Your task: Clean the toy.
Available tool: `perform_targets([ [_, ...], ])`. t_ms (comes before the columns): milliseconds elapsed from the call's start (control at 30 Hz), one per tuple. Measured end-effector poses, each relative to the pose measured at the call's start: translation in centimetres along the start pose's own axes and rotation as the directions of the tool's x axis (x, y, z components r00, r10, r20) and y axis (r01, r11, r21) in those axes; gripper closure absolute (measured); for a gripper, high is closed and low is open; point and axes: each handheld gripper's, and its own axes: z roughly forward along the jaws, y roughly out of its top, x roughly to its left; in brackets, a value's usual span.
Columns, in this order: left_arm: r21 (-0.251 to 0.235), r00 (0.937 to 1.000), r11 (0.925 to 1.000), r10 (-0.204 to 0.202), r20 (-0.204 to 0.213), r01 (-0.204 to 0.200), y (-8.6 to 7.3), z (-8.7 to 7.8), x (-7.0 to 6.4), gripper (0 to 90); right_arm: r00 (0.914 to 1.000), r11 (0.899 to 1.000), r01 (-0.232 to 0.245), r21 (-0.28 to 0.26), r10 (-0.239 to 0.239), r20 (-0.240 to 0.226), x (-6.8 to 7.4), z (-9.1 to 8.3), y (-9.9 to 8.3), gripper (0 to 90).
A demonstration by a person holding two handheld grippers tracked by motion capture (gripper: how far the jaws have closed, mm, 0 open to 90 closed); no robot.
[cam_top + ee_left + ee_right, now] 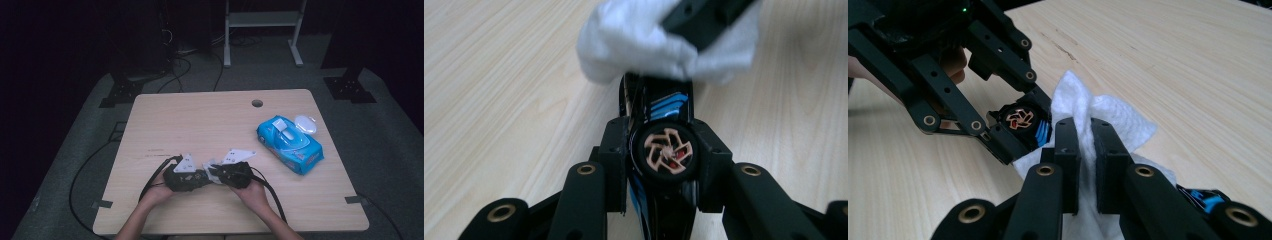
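Note:
A small black toy car (pixel 667 107) with blue stripes and a copper-spoked wheel is clamped between the jaws of my left gripper (pixel 663 137). My right gripper (pixel 1084 127) is shut on a white wipe (pixel 1120 120), which it presses against the car (pixel 1020 120). In the left gripper view the wipe (pixel 634 45) covers the car's far end. In the high view the left gripper (pixel 202 176) and the right gripper (pixel 217 173) meet tip to tip near the table's front edge, with the wipe (pixel 210 166) bunched between them.
A blue pack of wet wipes (pixel 289 145) lies at the right of the wooden table (pixel 200 120), its white lid (pixel 306 123) flipped open. A cable hole (pixel 257 103) is near the far edge. Cables trail from both grippers off the front.

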Motion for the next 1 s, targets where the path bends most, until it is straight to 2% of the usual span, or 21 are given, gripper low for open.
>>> perform_targets([
  [133, -0.001, 0.9999, 1.0000, -0.010, -0.003, 0.010, -0.4, -0.4, 0.1, 64.7, 0.9974, 1.000, -0.017, 0.012, 0.016, 0.070, -1.8, -1.8, -0.7, 82.3],
  [267, 0.011, 0.9999, 0.9999, -0.012, -0.003, 0.012, -0.3, -0.4, 0.1, 64.5, 0.9925, 0.998, -0.051, 0.021, 0.048, 0.113, -3.3, -3.3, -1.8, 82.3],
  [367, 0.027, 1.0000, 0.9996, 0.001, -0.007, 0.000, 0.3, -0.3, 0.0, 60.3, 0.9916, 0.998, -0.062, 0.024, 0.059, 0.115, -3.7, -4.0, -2.4, 82.3],
  [500, 0.039, 0.9996, 0.9990, 0.024, -0.017, -0.023, 2.0, -0.1, -0.1, 54.7, 0.9919, 0.998, -0.064, 0.014, 0.062, 0.110, -3.8, -4.6, -2.4, 82.3],
  [700, 0.098, 0.9989, 0.9941, 0.048, 0.002, -0.048, 4.2, 1.5, 0.2, 53.4, 0.9917, 0.997, -0.079, 0.011, 0.077, 0.103, -4.2, -5.2, -2.6, 82.3],
  [1000, 0.168, 0.9982, 0.9839, 0.060, 0.010, -0.060, 5.6, 3.5, -0.2, 52.2, 0.9876, 0.994, -0.109, 0.013, 0.106, 0.115, -4.9, -5.7, -3.2, 82.3],
])
